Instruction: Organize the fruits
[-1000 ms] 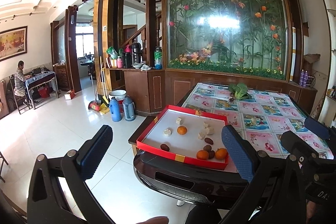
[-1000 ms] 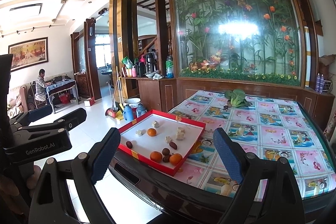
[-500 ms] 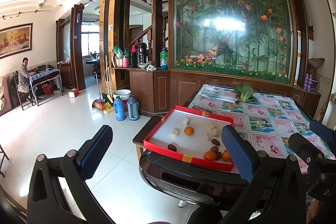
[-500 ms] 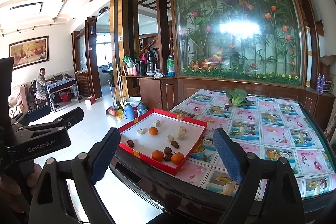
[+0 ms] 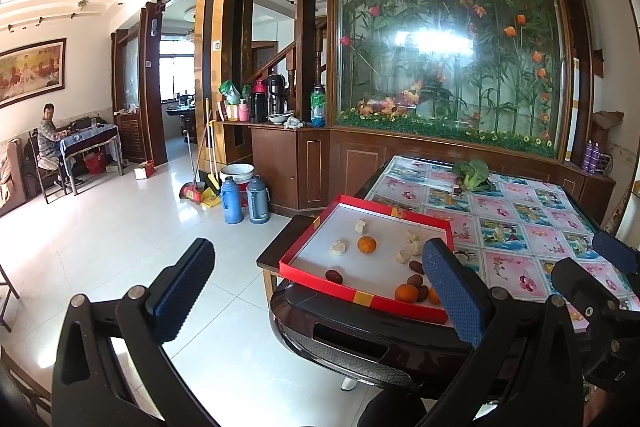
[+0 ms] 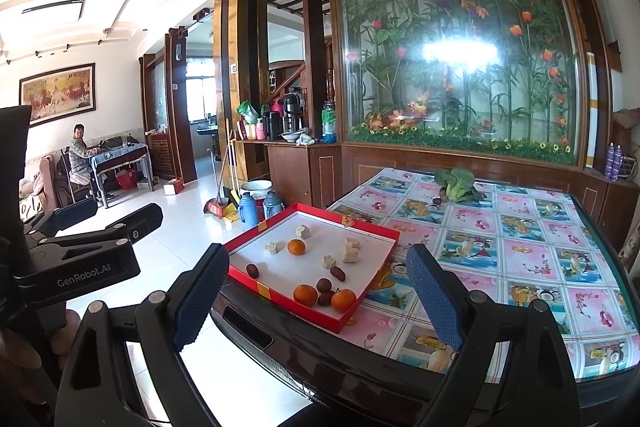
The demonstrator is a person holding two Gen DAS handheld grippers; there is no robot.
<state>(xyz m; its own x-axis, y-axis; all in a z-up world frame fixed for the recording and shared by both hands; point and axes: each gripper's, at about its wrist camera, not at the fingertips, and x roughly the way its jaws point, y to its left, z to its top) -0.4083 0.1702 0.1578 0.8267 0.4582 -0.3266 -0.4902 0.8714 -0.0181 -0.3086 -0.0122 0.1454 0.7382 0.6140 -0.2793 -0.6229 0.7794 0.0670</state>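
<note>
A red-rimmed white tray lies at the near left corner of the table. In it are three oranges, one in the middle and two near the front rim, with several dark red dates and pale beige lumps. My left gripper is open and empty, held off the table's near edge. My right gripper is open and empty, also short of the tray.
The table has a flowered cloth and a dark curved front edge. A green leafy vegetable lies at its far side. Two thermos flasks and a broom stand on the white floor to the left. A person sits far left.
Both grippers have drifted slightly so the tray and table sit a little further right and higher in the left wrist view. Both stay open and empty.
</note>
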